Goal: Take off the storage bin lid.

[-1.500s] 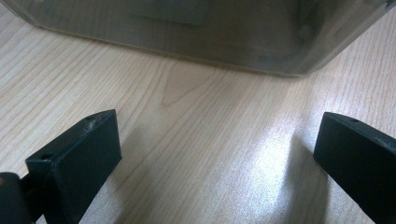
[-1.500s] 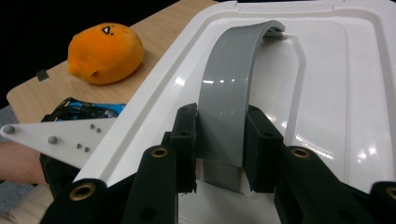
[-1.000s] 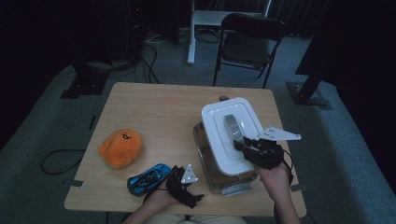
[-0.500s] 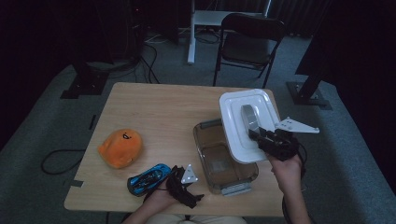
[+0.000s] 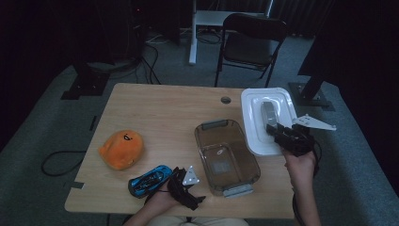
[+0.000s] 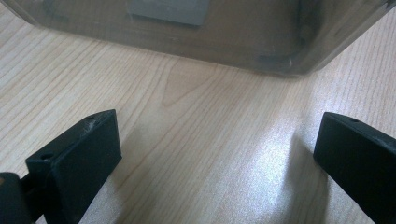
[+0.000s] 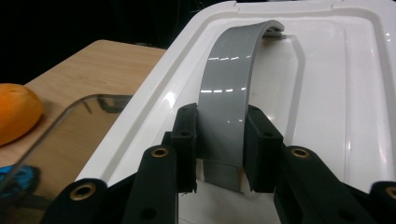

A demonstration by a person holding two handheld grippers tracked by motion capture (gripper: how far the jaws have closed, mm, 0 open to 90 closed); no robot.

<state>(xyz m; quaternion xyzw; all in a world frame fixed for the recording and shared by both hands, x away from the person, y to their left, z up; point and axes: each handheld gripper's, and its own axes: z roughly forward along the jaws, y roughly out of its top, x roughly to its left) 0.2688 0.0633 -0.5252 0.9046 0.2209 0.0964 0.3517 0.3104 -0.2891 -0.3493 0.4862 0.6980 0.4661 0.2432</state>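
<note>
The right gripper (image 7: pixel 219 140) grasps the white plastic lid's (image 5: pixel 254 122) grey handle (image 7: pixel 229 93) right of the clear rectangular bin (image 5: pixel 226 155), while the left gripper (image 6: pixel 219 154) rests released near it.

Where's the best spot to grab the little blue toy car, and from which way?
Probably across its narrow middle, coming from straight above. The blue toy car lies flat on the table, long and slim, so its two long sides suit the jaws. The left gripper, open, is right beside it.
</note>
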